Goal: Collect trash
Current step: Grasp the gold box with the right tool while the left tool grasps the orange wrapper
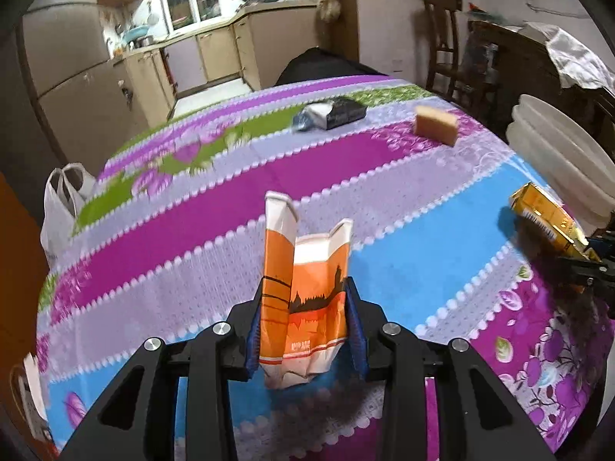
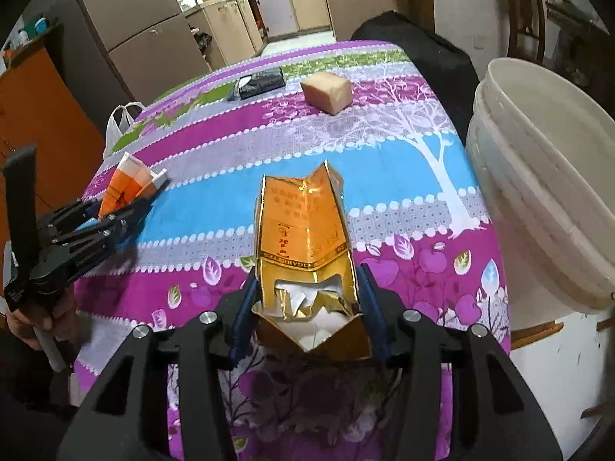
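An orange and white crumpled packet [image 1: 307, 288] stands upright between the blue pads of my left gripper [image 1: 305, 284], which is shut on it above the flowered tablecloth [image 1: 415, 253]. In the right wrist view a torn gold cigarette pack [image 2: 303, 223] with white paper inside sits between the pads of my right gripper [image 2: 307, 272], shut on it. Each gripper shows in the other's view: the left gripper [image 2: 127, 207] with the orange packet [image 2: 123, 184] at the left, and the gold pack [image 1: 546, 215] at the right edge.
A stacked white bucket [image 2: 538, 192] stands just off the table's right side. A dark packet [image 2: 257, 84] and a tan sponge-like block [image 2: 326, 92] lie at the far end. A white plastic bag [image 2: 119, 119] hangs at the table's left edge. Kitchen cabinets lie beyond.
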`<act>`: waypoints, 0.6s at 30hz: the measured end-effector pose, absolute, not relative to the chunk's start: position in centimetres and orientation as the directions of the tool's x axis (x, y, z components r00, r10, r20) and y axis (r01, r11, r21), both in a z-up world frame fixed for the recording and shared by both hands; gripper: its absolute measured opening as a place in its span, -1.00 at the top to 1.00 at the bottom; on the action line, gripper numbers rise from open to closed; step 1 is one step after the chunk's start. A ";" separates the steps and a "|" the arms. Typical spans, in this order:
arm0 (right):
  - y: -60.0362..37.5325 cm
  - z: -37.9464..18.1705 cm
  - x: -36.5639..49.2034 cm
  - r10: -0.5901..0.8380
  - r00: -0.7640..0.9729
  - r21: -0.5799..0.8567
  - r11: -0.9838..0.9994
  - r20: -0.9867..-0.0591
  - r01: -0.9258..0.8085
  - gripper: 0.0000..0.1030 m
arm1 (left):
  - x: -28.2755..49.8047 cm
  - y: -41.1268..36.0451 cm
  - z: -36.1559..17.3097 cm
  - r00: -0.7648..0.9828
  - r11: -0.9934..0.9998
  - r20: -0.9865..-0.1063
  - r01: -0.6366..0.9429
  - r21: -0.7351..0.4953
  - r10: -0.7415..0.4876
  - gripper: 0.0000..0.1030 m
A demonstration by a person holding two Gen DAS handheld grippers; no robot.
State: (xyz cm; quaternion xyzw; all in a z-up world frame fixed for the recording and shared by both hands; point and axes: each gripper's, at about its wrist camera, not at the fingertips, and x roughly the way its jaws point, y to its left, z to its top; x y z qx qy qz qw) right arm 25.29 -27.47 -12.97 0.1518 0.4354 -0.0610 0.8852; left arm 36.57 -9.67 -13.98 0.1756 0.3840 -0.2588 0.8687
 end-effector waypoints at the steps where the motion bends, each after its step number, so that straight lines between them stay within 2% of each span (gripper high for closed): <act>1: -27.5 -13.1 25.3 0.022 0.617 0.216 0.946 -0.787 0.242 0.05 | 36.3 -9.7 -14.1 0.589 0.805 -0.745 0.581 0.120 -0.313 0.20; 3: -27.5 -13.2 25.3 0.011 0.634 0.211 0.948 -0.773 0.241 -0.02 | 36.3 -9.8 -14.1 0.595 0.805 -0.742 0.579 0.128 -0.310 0.17; 4: -27.6 -13.2 25.3 0.004 0.643 0.206 0.949 -0.766 0.239 -0.18 | 36.3 -9.8 -14.1 0.594 0.806 -0.742 0.578 0.127 -0.309 0.16; 6: -27.7 -13.2 25.3 0.004 0.664 0.210 0.950 -0.748 0.231 -0.29 | 36.4 -9.8 -14.0 0.595 0.807 -0.742 0.576 0.127 -0.308 0.14; 11: -27.7 -13.7 25.3 -0.010 0.681 0.181 0.961 -0.732 0.209 -0.29 | 36.6 -9.8 -14.0 0.593 0.817 -0.745 0.565 0.117 -0.304 0.14; 13: -27.3 -13.7 25.4 -0.026 0.683 0.158 0.966 -0.730 0.206 -0.14 | 36.7 -9.8 -14.0 0.591 0.821 -0.747 0.560 0.109 -0.304 0.14; 18: -26.8 -13.8 25.4 -0.045 0.690 0.125 0.973 -0.722 0.195 0.00 | 36.7 -10.0 -14.0 0.593 0.828 -0.749 0.550 0.110 -0.295 0.19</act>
